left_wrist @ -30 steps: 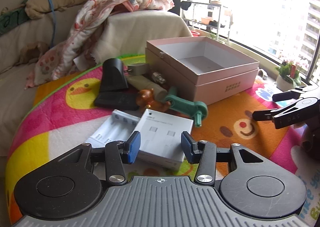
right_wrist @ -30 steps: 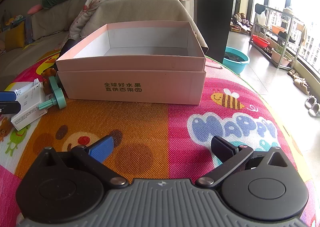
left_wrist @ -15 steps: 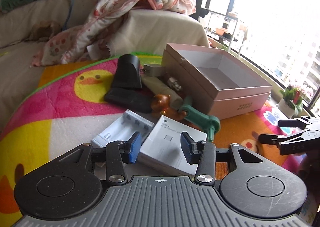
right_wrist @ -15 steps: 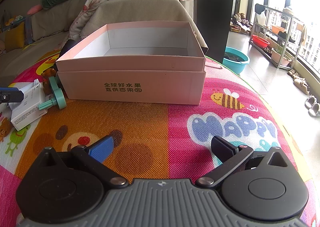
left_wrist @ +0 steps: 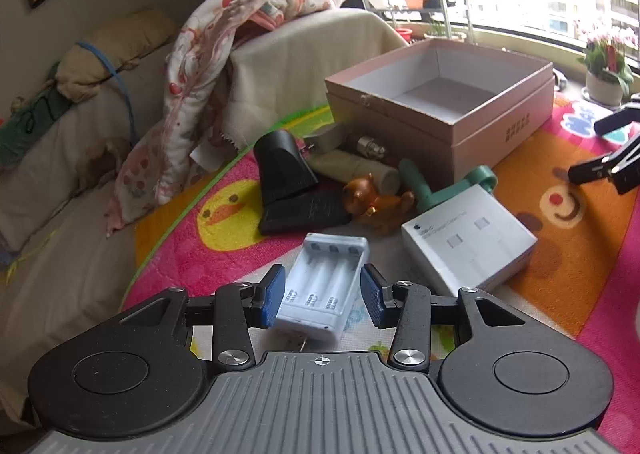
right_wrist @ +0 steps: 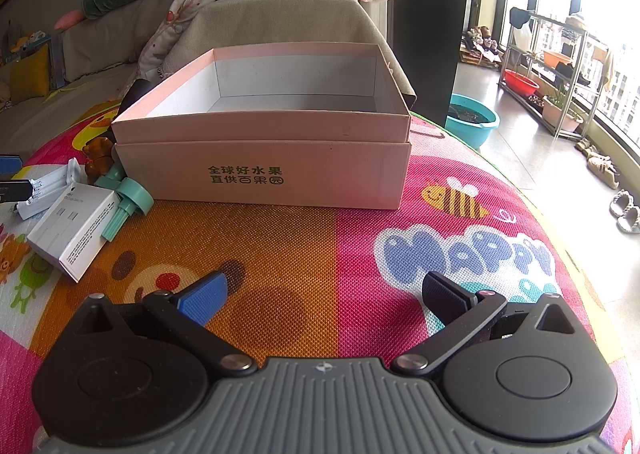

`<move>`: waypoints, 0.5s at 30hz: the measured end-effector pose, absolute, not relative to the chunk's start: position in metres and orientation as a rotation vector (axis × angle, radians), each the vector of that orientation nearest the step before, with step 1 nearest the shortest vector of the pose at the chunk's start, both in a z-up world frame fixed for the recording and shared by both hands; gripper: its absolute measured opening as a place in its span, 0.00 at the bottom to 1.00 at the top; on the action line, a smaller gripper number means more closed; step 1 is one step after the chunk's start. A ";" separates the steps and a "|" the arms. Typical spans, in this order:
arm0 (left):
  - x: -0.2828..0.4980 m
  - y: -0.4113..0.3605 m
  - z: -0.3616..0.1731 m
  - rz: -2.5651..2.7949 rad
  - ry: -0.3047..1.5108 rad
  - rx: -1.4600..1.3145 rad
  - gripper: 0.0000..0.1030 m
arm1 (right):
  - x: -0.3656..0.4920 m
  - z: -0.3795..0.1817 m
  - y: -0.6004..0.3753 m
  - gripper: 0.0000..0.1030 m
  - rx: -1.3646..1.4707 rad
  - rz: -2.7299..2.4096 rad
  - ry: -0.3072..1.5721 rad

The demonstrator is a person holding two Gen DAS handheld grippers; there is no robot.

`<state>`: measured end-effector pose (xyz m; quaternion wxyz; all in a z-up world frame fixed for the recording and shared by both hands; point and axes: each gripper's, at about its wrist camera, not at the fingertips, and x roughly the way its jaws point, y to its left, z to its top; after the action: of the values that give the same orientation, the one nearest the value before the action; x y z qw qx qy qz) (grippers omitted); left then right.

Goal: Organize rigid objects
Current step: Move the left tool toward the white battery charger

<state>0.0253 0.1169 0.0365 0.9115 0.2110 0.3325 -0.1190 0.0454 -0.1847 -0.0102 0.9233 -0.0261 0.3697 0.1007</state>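
Pickup step: left claw released, straddling the battery charger; right claw released, idle; next, clench, then carry to the box at one o'clock.

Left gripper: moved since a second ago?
Yes. The left gripper shifted off the white carton onto the pale-blue battery charger, away from the pink box.

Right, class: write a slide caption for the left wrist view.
Left gripper straddles a white battery charger, open pink box behind.
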 end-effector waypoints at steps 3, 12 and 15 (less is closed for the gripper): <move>0.037 0.121 0.030 -0.243 0.732 0.453 0.47 | 0.045 -0.010 -0.185 1.00 -0.053 0.207 0.759; 0.044 0.115 0.019 -0.327 0.765 0.430 0.44 | 0.045 -0.010 -0.185 1.00 -0.054 0.207 0.759; 0.043 0.116 0.025 -0.279 0.718 0.457 0.45 | 0.045 -0.010 -0.185 1.00 -0.054 0.207 0.759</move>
<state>0.0431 0.1157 0.0250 0.9013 0.2212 0.3472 -0.1349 0.0453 -0.1848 -0.0103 0.9233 -0.0261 0.3696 0.1007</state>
